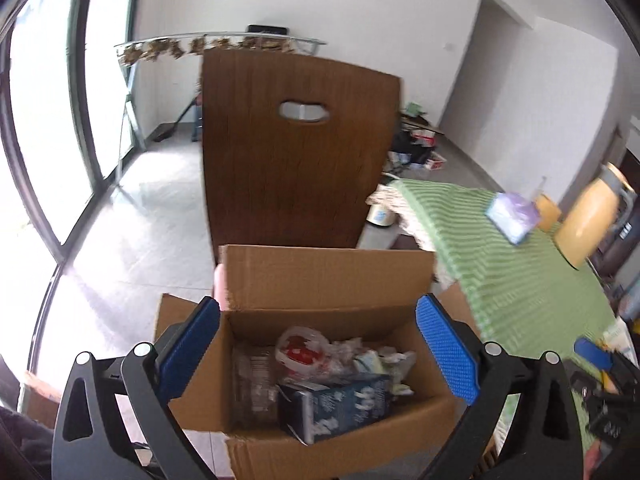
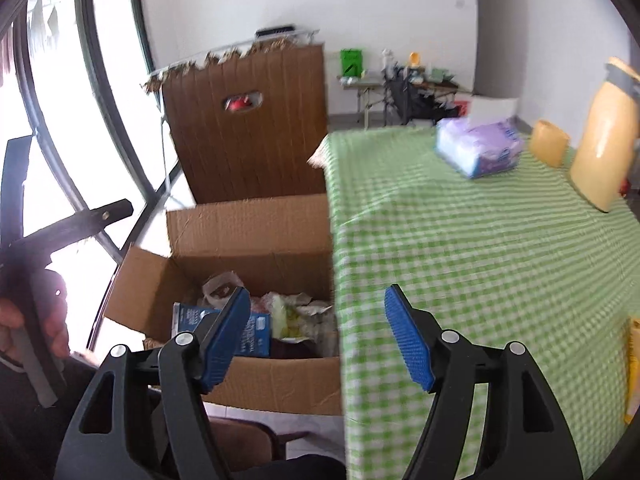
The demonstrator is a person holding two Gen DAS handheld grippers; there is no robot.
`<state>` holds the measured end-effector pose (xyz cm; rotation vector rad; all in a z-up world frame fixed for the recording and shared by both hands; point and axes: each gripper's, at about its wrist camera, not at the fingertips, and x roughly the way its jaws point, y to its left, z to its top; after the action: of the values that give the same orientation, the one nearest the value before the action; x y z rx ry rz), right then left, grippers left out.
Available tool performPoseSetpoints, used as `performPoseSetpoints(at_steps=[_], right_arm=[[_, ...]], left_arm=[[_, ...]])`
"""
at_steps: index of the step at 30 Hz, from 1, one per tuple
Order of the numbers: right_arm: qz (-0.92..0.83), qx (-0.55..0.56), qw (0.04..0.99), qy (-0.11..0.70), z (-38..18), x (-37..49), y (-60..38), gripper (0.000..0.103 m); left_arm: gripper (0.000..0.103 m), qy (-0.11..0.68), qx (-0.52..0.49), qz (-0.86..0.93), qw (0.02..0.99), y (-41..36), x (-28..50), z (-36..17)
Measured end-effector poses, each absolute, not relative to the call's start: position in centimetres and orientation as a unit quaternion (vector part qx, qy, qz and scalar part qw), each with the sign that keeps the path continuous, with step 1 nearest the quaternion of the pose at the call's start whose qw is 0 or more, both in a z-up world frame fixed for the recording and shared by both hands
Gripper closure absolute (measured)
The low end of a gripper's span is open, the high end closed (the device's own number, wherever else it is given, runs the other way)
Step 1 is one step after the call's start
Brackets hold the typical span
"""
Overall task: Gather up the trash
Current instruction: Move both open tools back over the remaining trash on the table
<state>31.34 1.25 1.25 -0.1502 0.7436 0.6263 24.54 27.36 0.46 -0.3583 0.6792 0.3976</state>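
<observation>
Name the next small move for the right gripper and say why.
Probably swing the right gripper toward the tabletop. Both it and the left gripper are open and empty, and the cardboard box already holds trash. Whether any remains on the table is unclear.

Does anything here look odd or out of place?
Mostly no. The cardboard box of trash sits on a chair seat beside the table, an unusual spot for a bin. Its flaps splay open unevenly.

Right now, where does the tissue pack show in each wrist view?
Left wrist: tissue pack at right, on the green cloth's far part.
Right wrist: tissue pack upper right, on the cloth, left of the yellow cup.
Shared landmark: cardboard box beside the table.
</observation>
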Motion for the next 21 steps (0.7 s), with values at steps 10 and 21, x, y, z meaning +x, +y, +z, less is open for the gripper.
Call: performPoseSetpoints(at_steps=[10,21], right_arm=[[0.115,0.005,0.942,0.314,3.5,29.0,-16.8,0.033],[-0.109,0.077,0.934,0.330,1.4,20.4,-38.0,0.031]], left_arm=[[0.008,0.315,-0.080,0.064,0.944,14.6,25.3,2.6],[0.008,0.393,-0.032,-0.188,0.900,-8.2,32.9,-1.3]])
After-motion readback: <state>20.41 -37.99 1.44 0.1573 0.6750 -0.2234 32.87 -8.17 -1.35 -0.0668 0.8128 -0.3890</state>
